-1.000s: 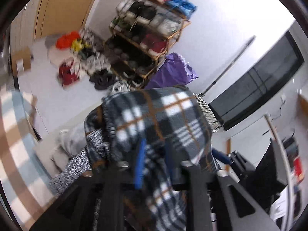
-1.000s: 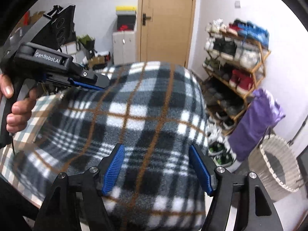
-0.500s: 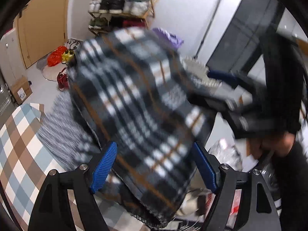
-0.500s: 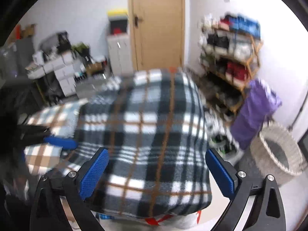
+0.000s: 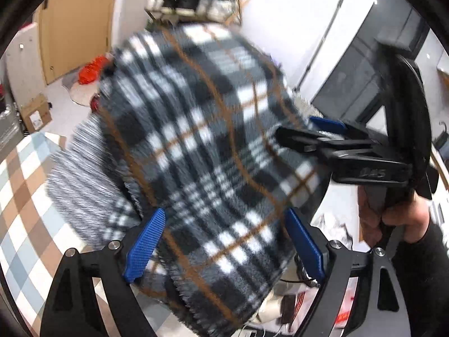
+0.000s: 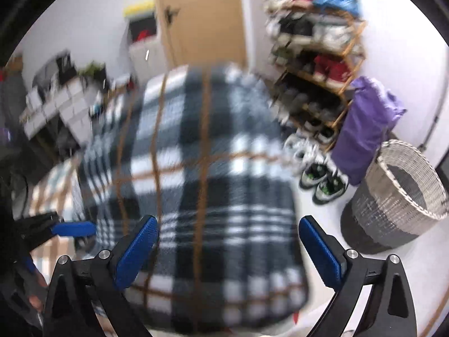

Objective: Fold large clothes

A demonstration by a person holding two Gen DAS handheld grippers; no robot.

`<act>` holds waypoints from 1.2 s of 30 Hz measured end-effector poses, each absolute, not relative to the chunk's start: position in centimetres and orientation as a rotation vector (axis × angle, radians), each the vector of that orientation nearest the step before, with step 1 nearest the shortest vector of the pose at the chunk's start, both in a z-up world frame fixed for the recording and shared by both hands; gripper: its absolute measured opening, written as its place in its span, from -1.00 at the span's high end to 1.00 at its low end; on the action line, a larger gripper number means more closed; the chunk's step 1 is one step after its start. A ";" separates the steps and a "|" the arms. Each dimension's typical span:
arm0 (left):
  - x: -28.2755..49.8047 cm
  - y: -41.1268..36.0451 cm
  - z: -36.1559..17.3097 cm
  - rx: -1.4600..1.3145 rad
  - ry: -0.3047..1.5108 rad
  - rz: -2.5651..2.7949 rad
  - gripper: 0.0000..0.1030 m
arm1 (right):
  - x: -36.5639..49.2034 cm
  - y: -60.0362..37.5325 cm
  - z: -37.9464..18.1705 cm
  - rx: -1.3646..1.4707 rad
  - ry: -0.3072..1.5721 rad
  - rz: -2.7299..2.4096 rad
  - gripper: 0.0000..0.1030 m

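Observation:
A black, white and orange plaid fleece garment (image 5: 202, 140) lies in a folded heap on the checked tablecloth (image 5: 22, 210), with its near end hanging over the table's edge. A grey knit part (image 5: 81, 174) shows under its left side. My left gripper (image 5: 224, 243) hovers just above the heap. Its jaws are opening, and the blue pads (image 5: 144, 244) stand either side of the cloth without pinching it. My right gripper (image 6: 228, 252) is open wide over the same garment (image 6: 210, 182), gripping nothing. Each gripper shows in the other's view: right gripper (image 5: 322, 137), left gripper (image 6: 73, 229).
A hand (image 5: 393, 219) in a dark sleeve holds the right gripper. On the floor to the right are a woven basket (image 6: 398, 196), a purple bag (image 6: 367, 129) and a shoe rack (image 6: 314, 56). A wooden door (image 6: 199, 19) stands behind.
Both grippers let go of the plaid garment and spread their jaws. The cloth dropped from the pads onto the table. The left gripper swung down and across over the heap.

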State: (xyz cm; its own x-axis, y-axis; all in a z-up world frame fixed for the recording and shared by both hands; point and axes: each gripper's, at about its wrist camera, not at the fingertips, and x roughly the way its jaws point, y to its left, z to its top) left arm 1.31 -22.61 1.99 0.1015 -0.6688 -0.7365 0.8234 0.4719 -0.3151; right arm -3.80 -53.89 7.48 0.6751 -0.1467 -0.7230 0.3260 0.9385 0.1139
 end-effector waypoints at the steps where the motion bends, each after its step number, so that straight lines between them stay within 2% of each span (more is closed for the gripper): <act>1: 1.2 -22.0 2.6 0.183 0.943 -1.097 -0.64 | -5.3 -54.0 8.4 0.273 0.728 -0.265 -0.99; 5: 0.3 -18.9 5.3 0.131 0.823 -1.030 -0.64 | -10.3 -53.2 10.2 0.337 0.587 -0.259 -0.99; 9: -2.6 -16.0 6.5 0.135 0.659 -0.950 -0.64 | -14.6 -50.7 9.7 0.375 0.493 -0.247 -1.00; 13: -5.3 -13.9 5.1 0.138 0.543 -0.906 -0.65 | -17.8 -47.2 8.8 0.368 0.409 -0.246 -1.00; 19: -7.5 -11.8 2.8 0.146 0.461 -0.846 -0.70 | -20.8 -42.4 6.5 0.360 0.347 -0.250 -1.00; 20: -8.0 -11.4 2.6 0.145 0.440 -0.830 -0.79 | -21.3 -41.6 6.3 0.348 0.334 -0.256 -1.00; 21: -8.4 -11.1 2.4 0.139 0.420 -0.819 -0.96 | -21.9 -40.7 6.2 0.333 0.314 -0.265 -1.00; 22: -8.8 -10.6 2.3 0.130 0.407 -0.805 -0.98 | -22.5 -40.0 6.2 0.315 0.298 -0.273 -1.00; 28: -11.4 -8.7 2.3 0.102 0.356 -0.791 -0.98 | -25.6 -36.5 7.4 0.260 0.200 -0.312 -1.00; 36: -13.6 -8.1 1.7 0.113 0.348 -0.781 -0.98 | -27.6 -34.1 7.1 0.232 0.178 -0.346 -1.00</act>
